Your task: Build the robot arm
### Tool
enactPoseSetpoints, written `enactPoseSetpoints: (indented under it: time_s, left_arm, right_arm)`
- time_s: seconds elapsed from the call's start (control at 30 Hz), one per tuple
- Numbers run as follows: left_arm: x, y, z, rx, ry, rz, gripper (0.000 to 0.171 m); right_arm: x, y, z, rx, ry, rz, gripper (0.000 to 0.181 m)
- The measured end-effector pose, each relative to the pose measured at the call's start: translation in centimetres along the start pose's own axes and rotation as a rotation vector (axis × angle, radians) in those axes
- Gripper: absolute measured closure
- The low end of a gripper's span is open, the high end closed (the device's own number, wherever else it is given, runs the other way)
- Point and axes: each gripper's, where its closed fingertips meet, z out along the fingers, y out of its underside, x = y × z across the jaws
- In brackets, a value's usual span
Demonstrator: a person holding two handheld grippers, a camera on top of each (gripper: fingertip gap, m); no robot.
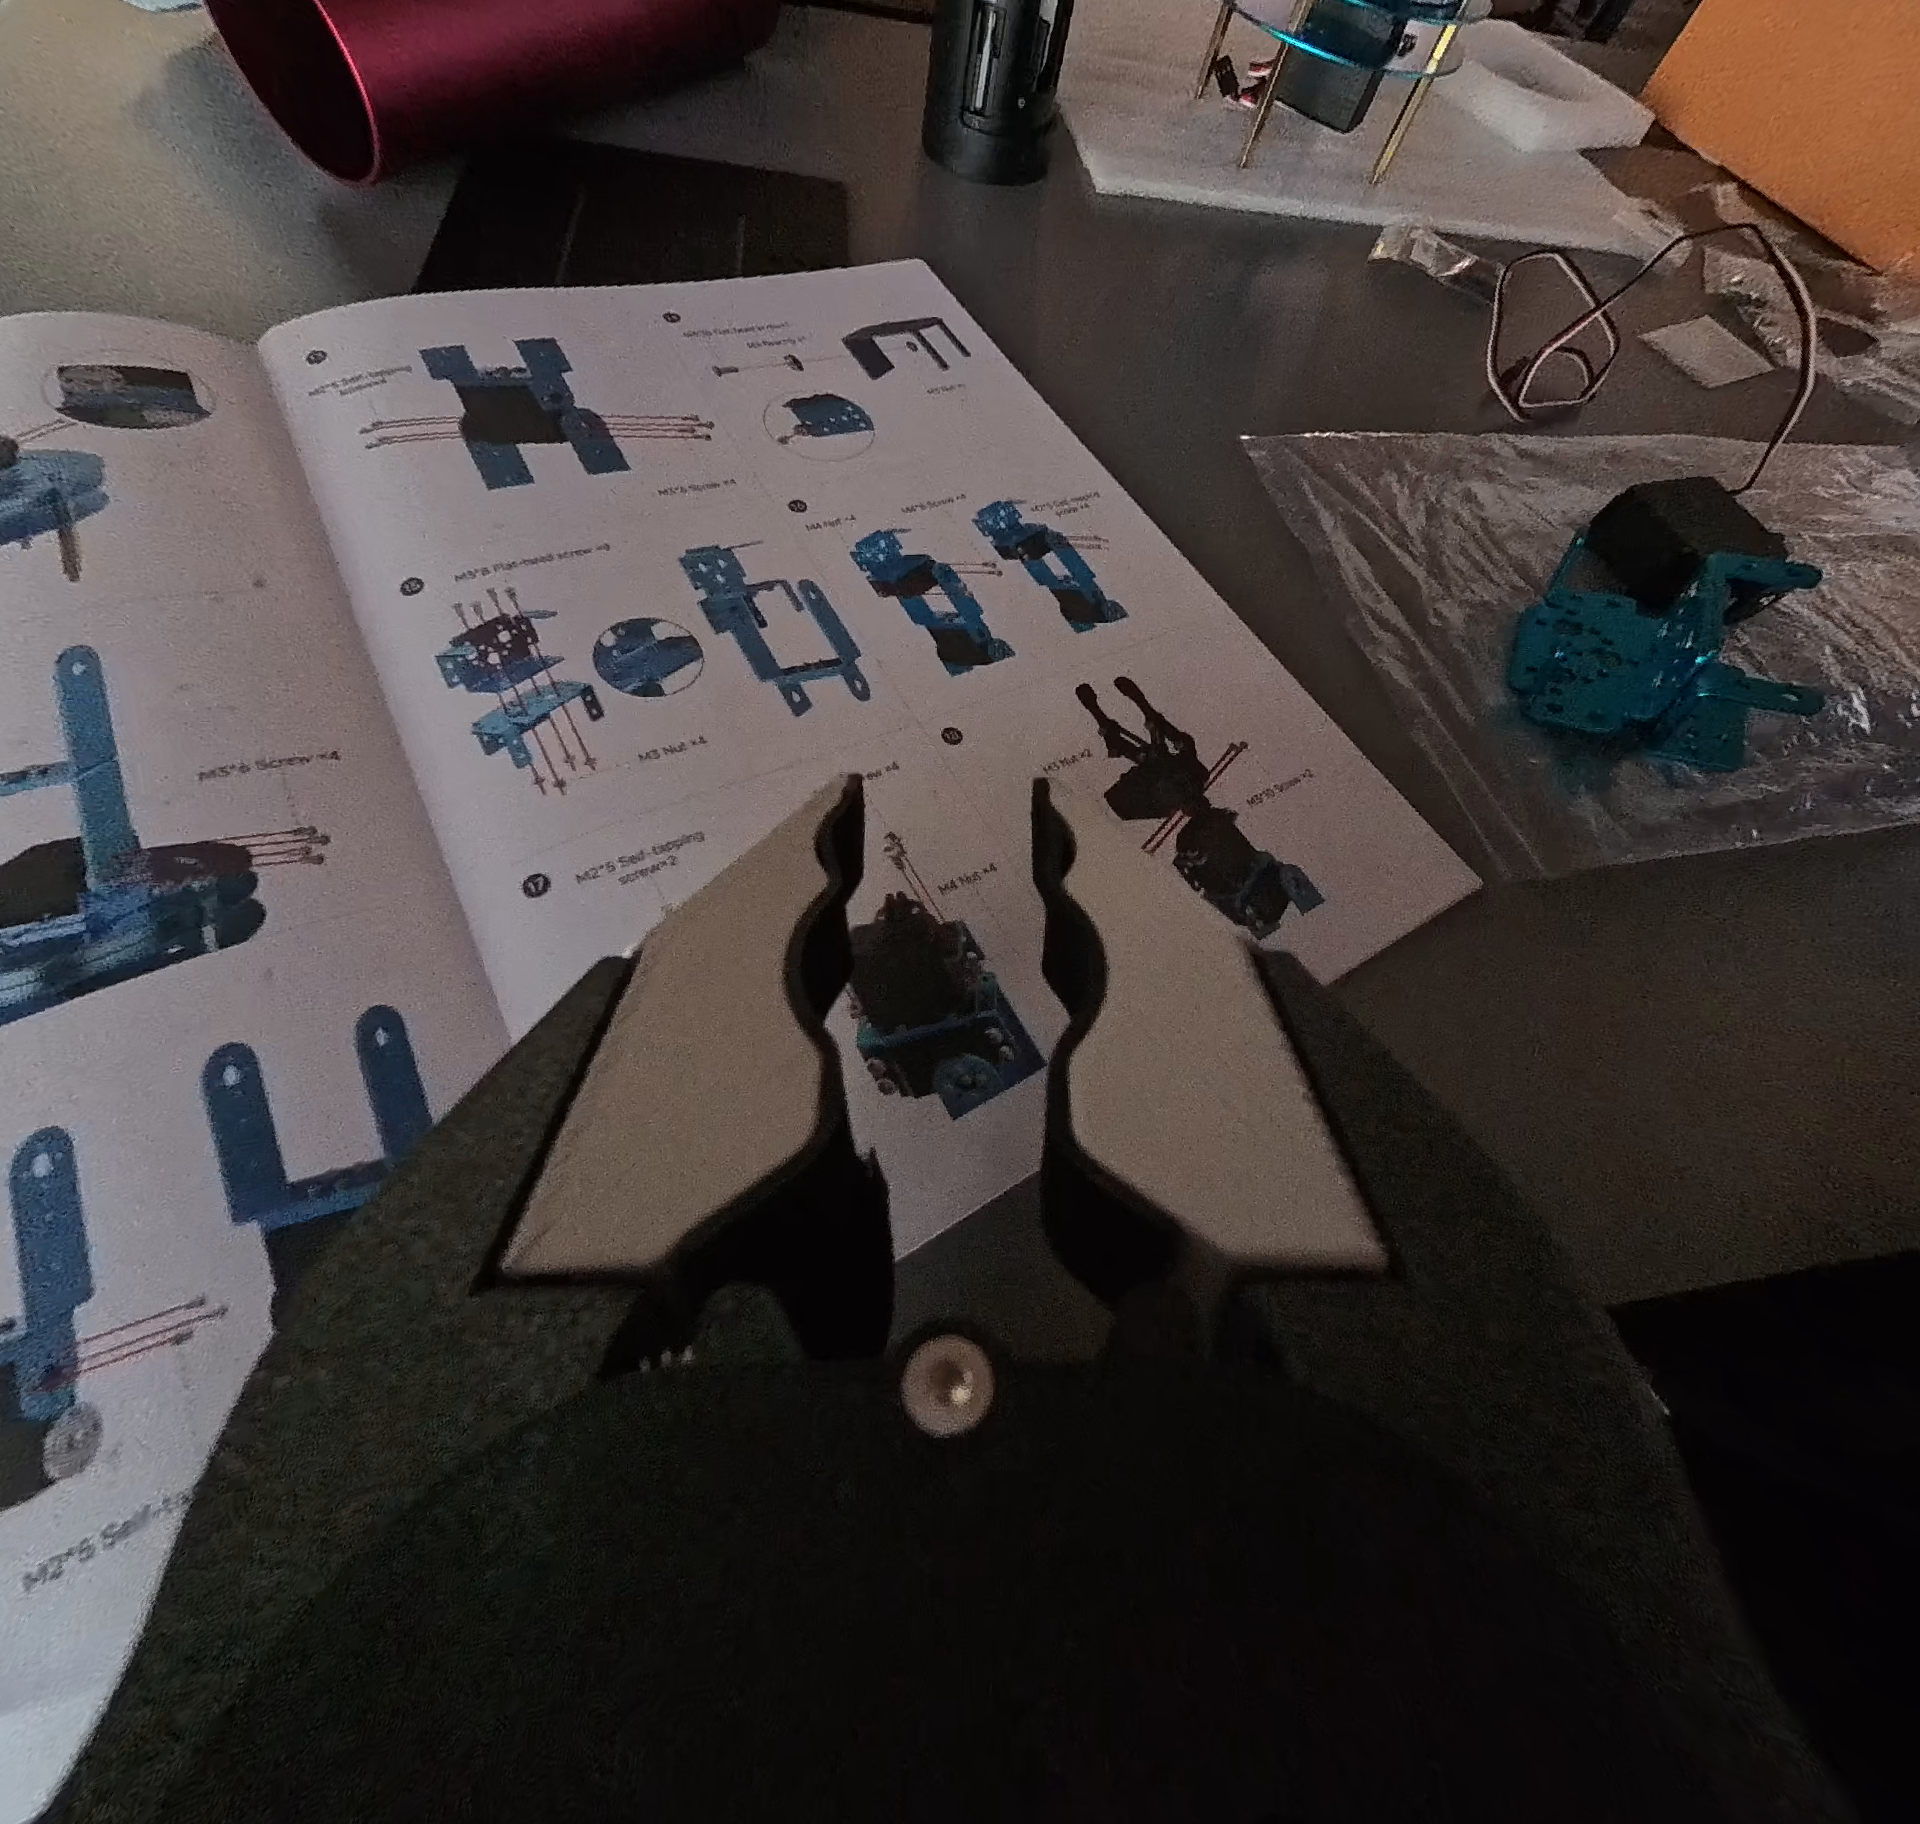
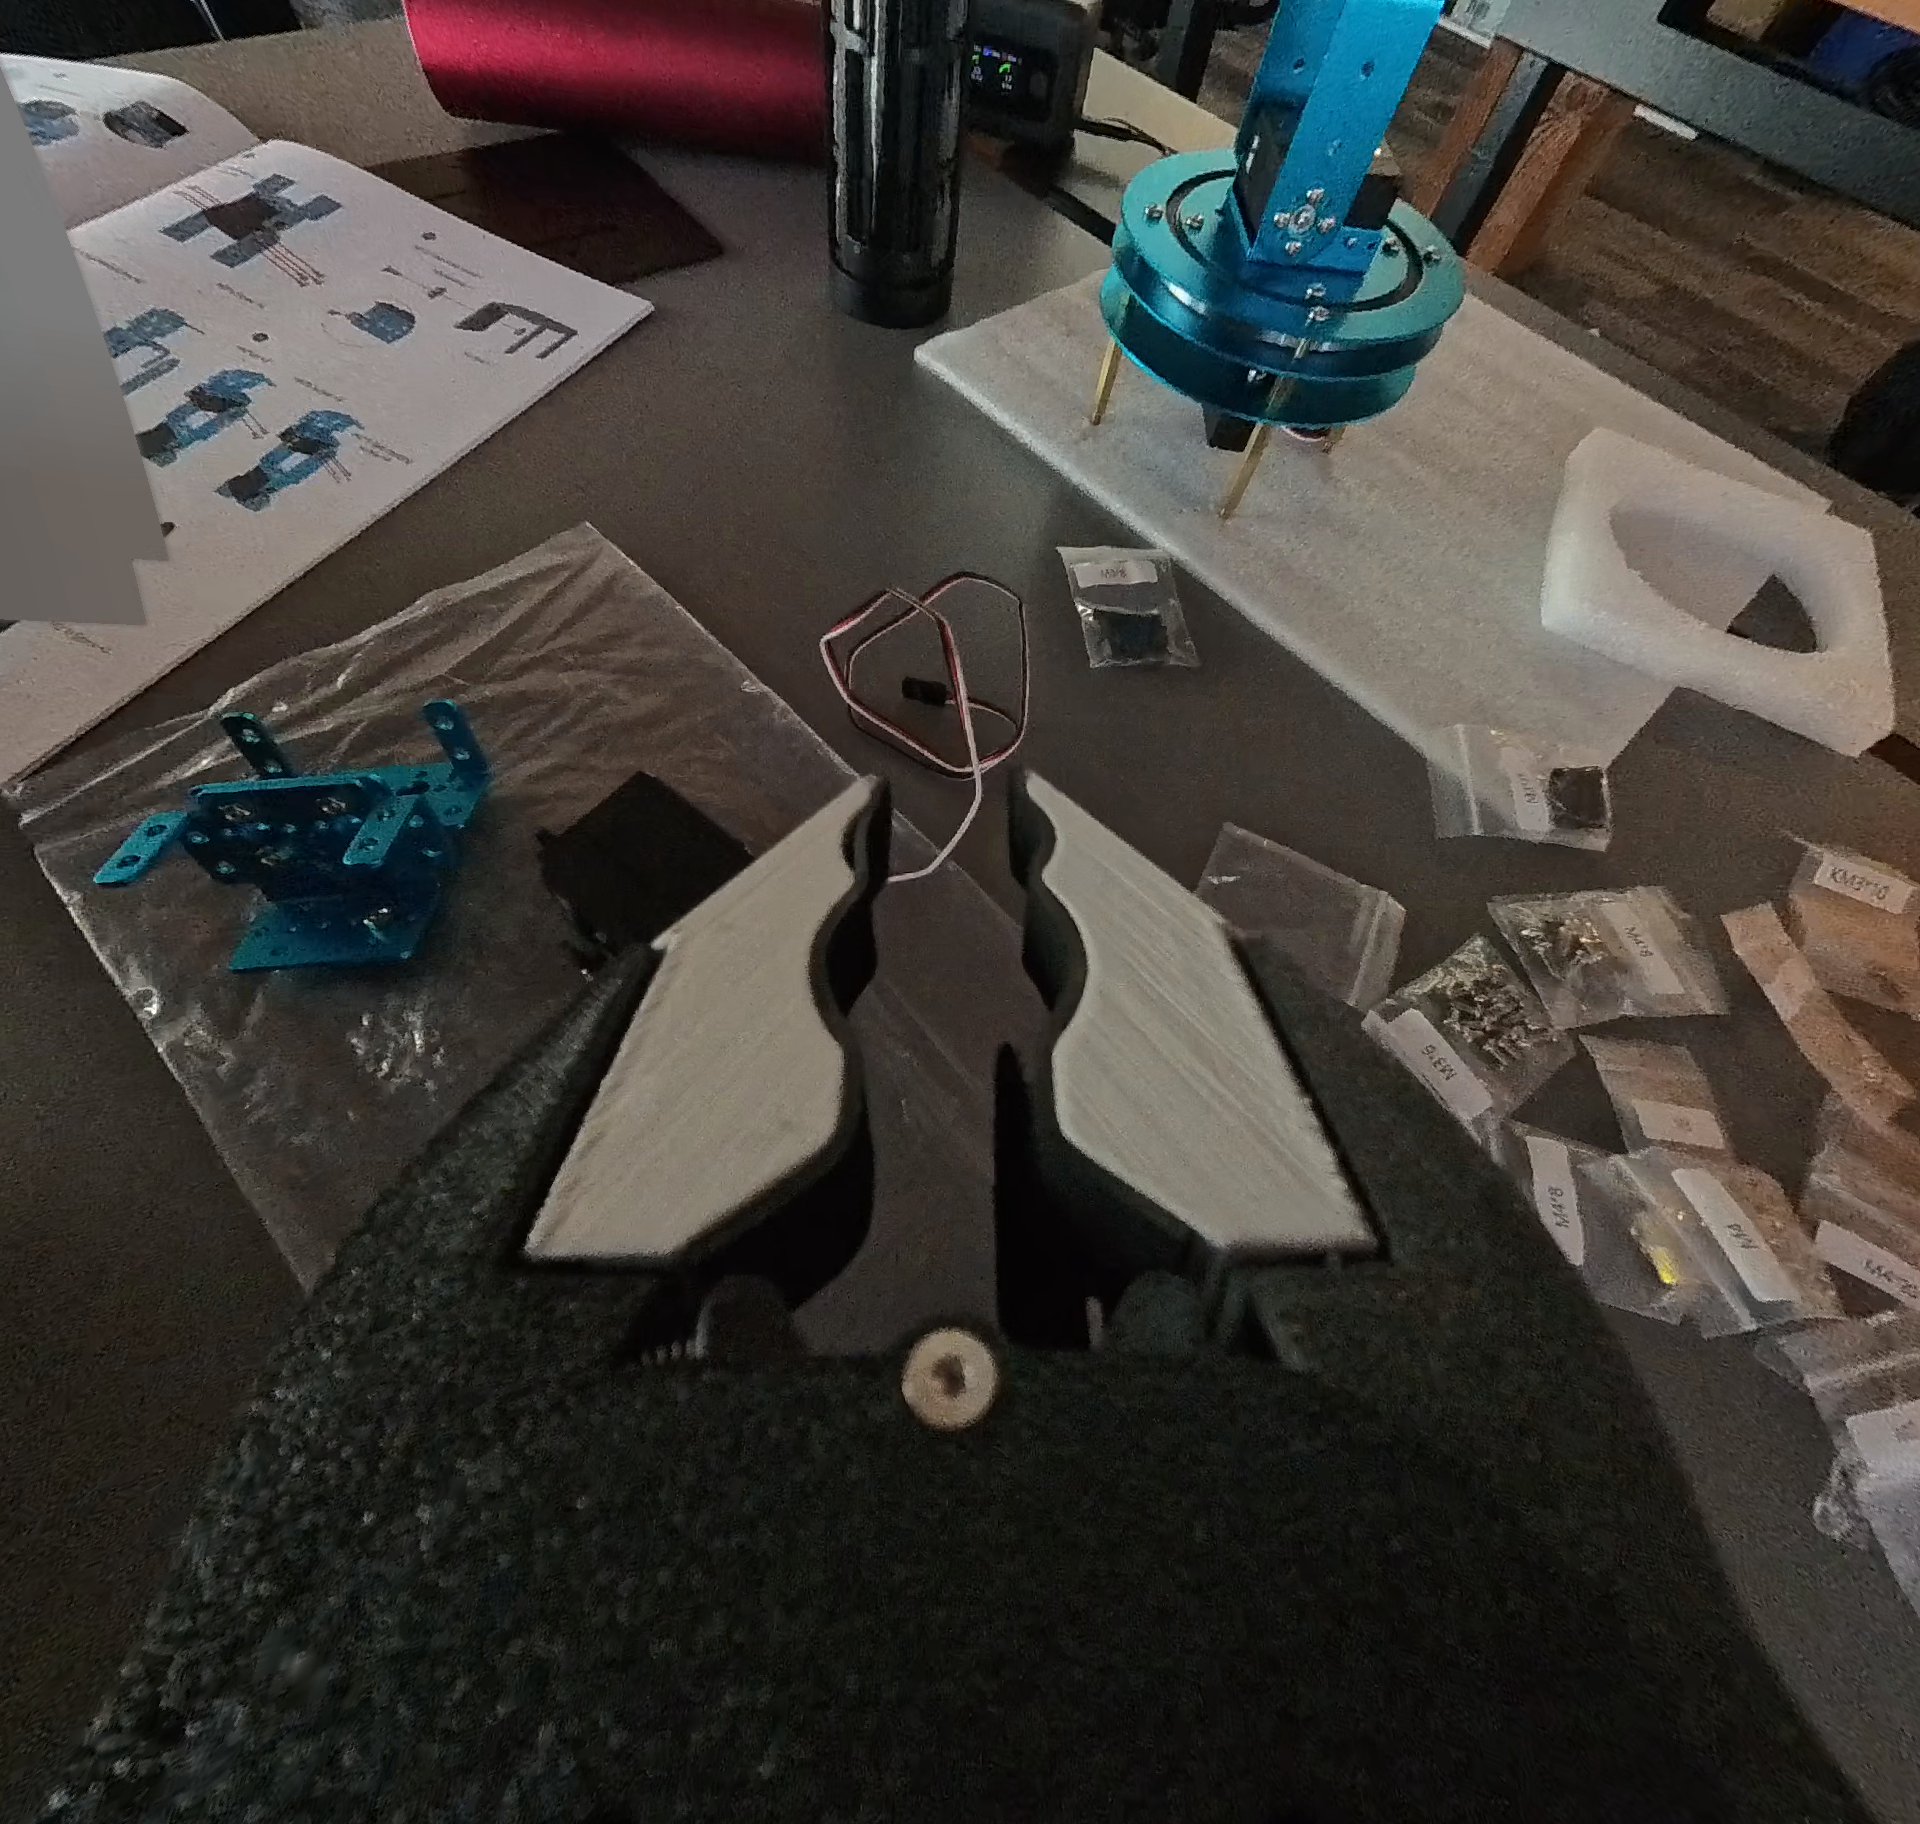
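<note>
My left gripper (image 1: pixel 948 785) is open and empty, hovering over the lower right page of an open instruction booklet (image 1: pixel 644 569). My right gripper (image 2: pixel 948 787) is open and empty above the grey table, just short of a coiled red, white and black servo wire (image 2: pixel 935 673). A blue metal bracket assembly (image 2: pixel 312 839) lies on a clear plastic bag (image 2: pixel 436 694) to its left, with a black servo (image 2: pixel 644 849) beside the left finger. The same bracket assembly with the servo (image 1: pixel 1662 621) lies to the right in the left wrist view.
A blue turntable base with an upright arm (image 2: pixel 1288 278) stands on brass legs on a white foam sheet (image 2: pixel 1434 569). A black cylinder (image 2: pixel 894 112), a red tube (image 1: pixel 478 18), a white foam frame (image 2: pixel 1714 579) and several small bags of screws (image 2: pixel 1558 1005) lie around. One gripper's finger ends stand about 35 centimetres off the other's. To reach the black servo (image 2: pixel 644 849) in a straight line is about 8 centimetres for my right fingers, about 25 centimetres for my left. It turns up in the left wrist view (image 1: pixel 1714 505) as well.
</note>
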Motion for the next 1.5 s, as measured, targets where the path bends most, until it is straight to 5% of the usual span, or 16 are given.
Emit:
enactPoseSetpoints:
  time_s: [1.5]
  left_arm:
    - [0.7, 0.6, 0.1, -0.023, 0.013, 0.011, 0.14]
  right_arm:
    - [-1.2, 0.9, 0.1, -0.056, -0.01, -0.01, 0.16]
